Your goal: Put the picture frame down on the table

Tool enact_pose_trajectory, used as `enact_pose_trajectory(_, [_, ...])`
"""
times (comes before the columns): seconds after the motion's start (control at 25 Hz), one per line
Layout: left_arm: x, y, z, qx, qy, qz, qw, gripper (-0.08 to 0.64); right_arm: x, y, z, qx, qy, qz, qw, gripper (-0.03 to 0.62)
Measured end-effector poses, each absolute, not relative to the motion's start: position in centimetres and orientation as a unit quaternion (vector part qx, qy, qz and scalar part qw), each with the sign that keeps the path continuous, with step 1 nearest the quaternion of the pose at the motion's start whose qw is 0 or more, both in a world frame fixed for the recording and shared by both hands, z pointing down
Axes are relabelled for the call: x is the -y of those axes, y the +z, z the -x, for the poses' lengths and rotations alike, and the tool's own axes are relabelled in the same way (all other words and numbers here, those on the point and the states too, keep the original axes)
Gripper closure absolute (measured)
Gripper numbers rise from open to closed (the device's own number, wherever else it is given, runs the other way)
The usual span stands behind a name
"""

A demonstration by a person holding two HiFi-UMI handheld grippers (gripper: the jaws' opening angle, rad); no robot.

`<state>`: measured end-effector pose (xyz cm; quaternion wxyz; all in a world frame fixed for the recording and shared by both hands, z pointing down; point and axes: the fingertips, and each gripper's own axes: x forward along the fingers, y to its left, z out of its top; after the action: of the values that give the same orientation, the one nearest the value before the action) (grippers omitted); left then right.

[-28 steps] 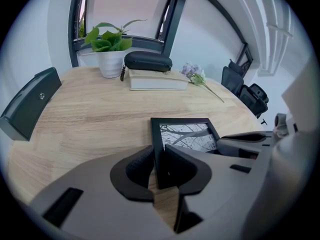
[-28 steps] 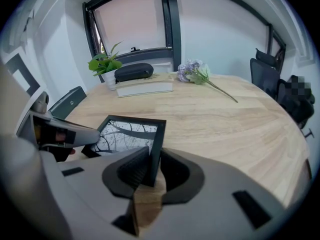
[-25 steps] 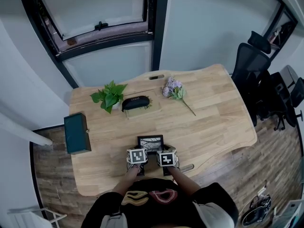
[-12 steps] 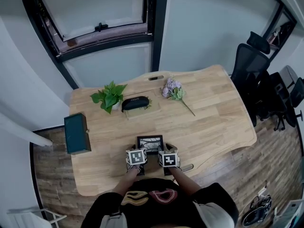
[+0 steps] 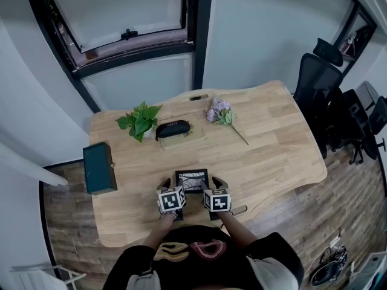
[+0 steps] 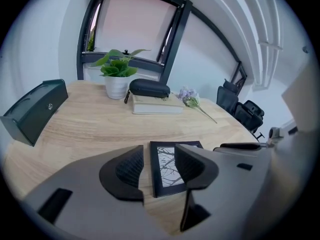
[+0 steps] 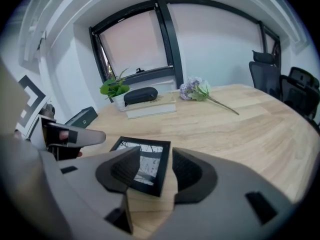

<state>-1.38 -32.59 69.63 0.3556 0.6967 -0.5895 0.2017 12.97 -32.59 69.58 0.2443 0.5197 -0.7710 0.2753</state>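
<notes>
Picture frame lies flat on the table, near the front edge. Left gripper and right gripper jaws just opened wide, gripping nothing; likely released after set-down.

Matt pale wood table

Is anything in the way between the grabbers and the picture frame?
Nothing visible. The picture frame lies flat on the table. The left gripper and right gripper have just been opening; their fingers stand apart above it, pressing nothing.
</notes>
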Motion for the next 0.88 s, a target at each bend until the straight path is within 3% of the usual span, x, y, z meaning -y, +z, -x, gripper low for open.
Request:
enact_pose_trajectory(0.36, [31.8, 65.9, 1.4, 0.584, 0.163, -0.733, 0.310, 0.357, 31.9, 65.4, -12.0, 0.802, 0.235, -0.520, 0.177, 0.401])
enact_pose_trajectory(0.88, [30.0, 60.3, 1.3, 0.568, 0.096, -0.782, 0.240, 0.376, 30.3, 60.2, -12.1, 0.804, 0.167, -0.555, 0.136, 0.407])
